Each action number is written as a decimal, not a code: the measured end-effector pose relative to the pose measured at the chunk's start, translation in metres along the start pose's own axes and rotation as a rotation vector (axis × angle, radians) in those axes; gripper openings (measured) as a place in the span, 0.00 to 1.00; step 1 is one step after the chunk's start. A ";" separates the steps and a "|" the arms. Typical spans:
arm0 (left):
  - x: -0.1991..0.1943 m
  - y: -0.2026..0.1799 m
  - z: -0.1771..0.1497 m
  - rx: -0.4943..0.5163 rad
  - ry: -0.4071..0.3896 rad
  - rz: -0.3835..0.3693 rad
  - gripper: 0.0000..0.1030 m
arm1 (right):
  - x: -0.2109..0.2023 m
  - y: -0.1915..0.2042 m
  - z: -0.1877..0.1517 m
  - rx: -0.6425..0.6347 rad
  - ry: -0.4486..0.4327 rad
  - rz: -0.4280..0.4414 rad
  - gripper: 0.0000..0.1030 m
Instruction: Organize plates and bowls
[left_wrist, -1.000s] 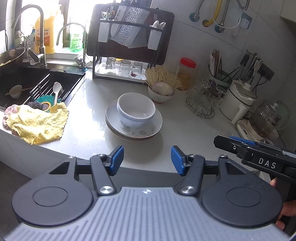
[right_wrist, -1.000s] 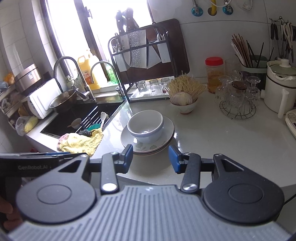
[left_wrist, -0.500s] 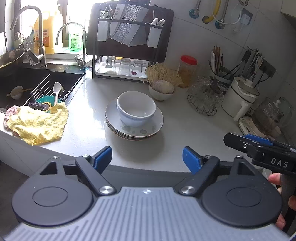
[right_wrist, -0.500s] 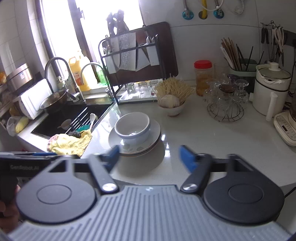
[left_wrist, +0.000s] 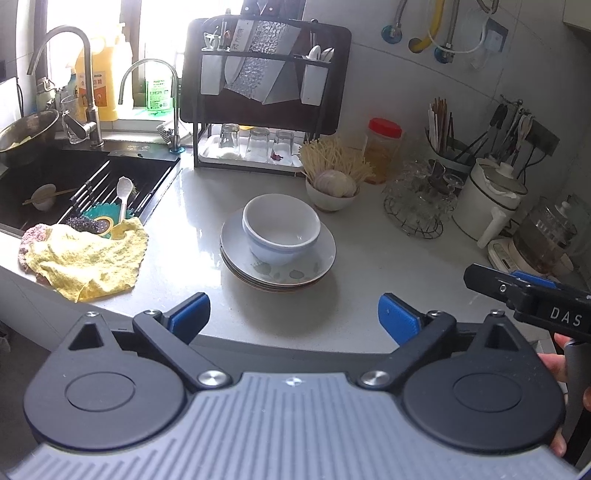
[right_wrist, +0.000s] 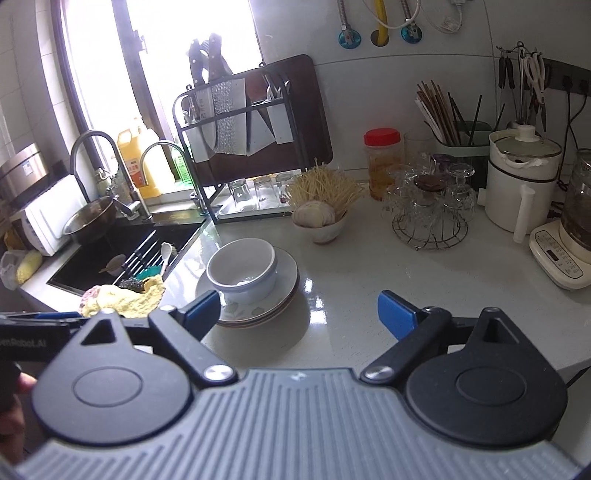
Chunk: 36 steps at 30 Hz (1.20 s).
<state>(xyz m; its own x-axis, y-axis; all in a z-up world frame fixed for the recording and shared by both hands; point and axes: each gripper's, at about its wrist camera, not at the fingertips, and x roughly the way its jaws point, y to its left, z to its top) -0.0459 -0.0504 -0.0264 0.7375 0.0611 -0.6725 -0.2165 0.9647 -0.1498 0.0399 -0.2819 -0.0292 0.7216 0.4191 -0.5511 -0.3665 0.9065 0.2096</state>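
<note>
Both claws wider than before, opening, empty: left claw (left_wrist: 293, 317), right claw (right_wrist: 297, 312); bowl (left_wrist: 280, 229) atop plates (left_wrist: 314, 262).

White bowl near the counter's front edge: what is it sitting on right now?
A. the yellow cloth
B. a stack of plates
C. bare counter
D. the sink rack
B. The white bowl stands upright on top of the stack of plates on the counter, apart from everything else.

Pale countertop (left_wrist: 369, 266); stacked plates (left_wrist: 277, 271) centre, yellow cloth (left_wrist: 86, 260) by sink, garlic bowl (left_wrist: 331, 195), glass rack (left_wrist: 419, 201)
</note>
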 end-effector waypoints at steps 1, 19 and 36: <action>0.001 -0.001 0.000 0.004 0.004 0.001 0.96 | 0.000 0.000 0.000 -0.001 0.002 -0.001 0.91; 0.002 -0.011 0.003 -0.010 -0.003 0.024 0.96 | -0.001 -0.005 0.004 -0.010 -0.006 0.011 0.91; 0.011 -0.006 0.011 -0.046 0.004 0.009 0.97 | 0.004 -0.006 0.004 -0.023 0.006 0.005 0.91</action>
